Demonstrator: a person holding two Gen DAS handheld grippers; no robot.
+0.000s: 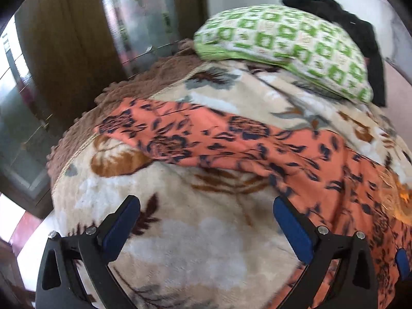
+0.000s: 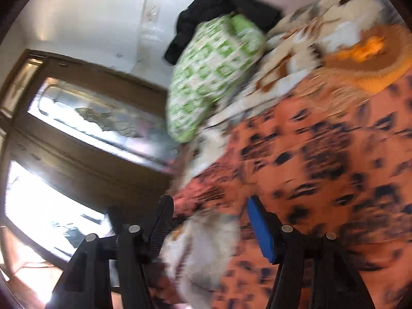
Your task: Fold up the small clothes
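Observation:
An orange garment with a dark floral print lies spread across a cream floral blanket on the bed. It also shows in the right wrist view, blurred, with an embroidered orange neckline at the upper right. My left gripper is open and empty above the blanket, with the garment's edge just past its right finger. My right gripper is open over a corner of the garment near the bed's edge, holding nothing.
A green-and-white patterned pillow lies at the head of the bed with a black garment behind it. A brown bedspread edge, brown curtains and glass doors lie beyond the bed. The right wrist view shows a window frame.

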